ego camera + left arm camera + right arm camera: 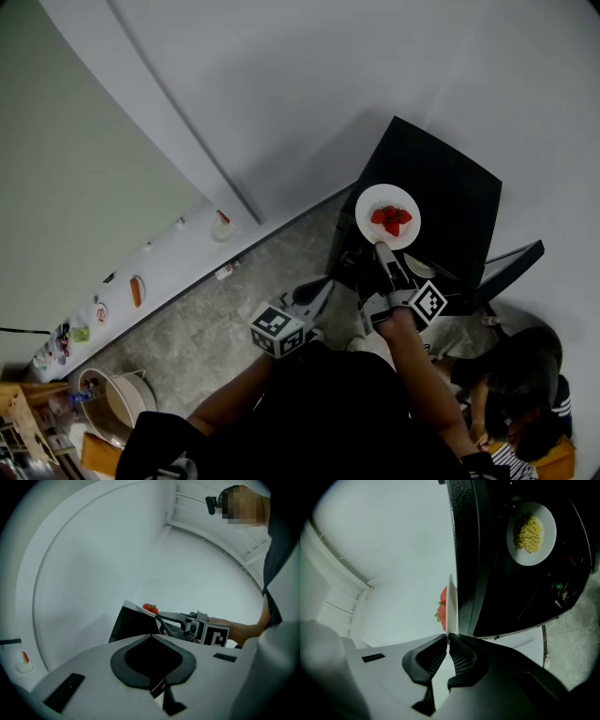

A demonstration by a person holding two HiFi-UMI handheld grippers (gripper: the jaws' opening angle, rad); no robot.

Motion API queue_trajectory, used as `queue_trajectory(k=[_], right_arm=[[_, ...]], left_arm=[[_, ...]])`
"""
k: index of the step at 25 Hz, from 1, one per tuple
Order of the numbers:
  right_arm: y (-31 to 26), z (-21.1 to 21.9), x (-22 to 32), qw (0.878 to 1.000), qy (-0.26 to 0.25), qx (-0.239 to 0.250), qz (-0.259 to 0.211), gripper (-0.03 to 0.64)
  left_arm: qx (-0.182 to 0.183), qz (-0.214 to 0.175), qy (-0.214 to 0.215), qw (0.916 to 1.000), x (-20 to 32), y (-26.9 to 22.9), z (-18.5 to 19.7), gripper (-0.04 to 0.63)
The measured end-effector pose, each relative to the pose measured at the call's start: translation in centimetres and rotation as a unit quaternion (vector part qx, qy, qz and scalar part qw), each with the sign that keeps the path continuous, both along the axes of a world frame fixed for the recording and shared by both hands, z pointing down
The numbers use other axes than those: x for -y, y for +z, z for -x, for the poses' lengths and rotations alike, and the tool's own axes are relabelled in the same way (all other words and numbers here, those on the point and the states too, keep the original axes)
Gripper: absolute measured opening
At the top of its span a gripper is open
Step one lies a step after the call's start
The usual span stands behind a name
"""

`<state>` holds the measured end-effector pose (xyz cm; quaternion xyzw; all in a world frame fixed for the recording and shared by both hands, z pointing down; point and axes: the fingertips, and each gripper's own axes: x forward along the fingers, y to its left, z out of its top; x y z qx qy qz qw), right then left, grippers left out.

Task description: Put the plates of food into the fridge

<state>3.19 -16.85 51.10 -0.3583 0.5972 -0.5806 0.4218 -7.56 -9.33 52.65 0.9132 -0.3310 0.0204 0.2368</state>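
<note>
A white plate of strawberries (388,217) rests on top of the small black fridge (441,202). My right gripper (382,249) is shut on the plate's near rim. The right gripper view shows that rim edge-on (451,603) between the pads (449,637), with the strawberries (443,606) to its left. A second plate with yellow food (531,533) sits inside the fridge. My left gripper (315,292) hangs lower, left of the fridge. Its jaws (151,639) are shut with nothing between them. From the left gripper view I see the strawberries (150,607) and the right gripper (164,619).
The fridge door (511,263) stands open at the right. A long white counter (178,258) at the left carries several small plates of food (136,292). A person (525,375) crouches at the lower right. A round basket (112,398) stands at the lower left.
</note>
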Motion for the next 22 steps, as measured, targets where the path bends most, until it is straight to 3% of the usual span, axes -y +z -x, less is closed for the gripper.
queue_trajectory(k=[10,22], right_arm=[[0.3,1.4,-2.4,0.998,-0.044,-0.04,-0.012,0.034],[-0.1,1.1,-7.5,0.994,-0.107,-0.032,-0.016,0.034]], left_arm=[[0.0,0.008,-0.009,0.9999,-0.1,0.1,0.5,0.023],[0.003,0.009,-0.018,0.9998,-2.5,0.3,-1.3,0.023]])
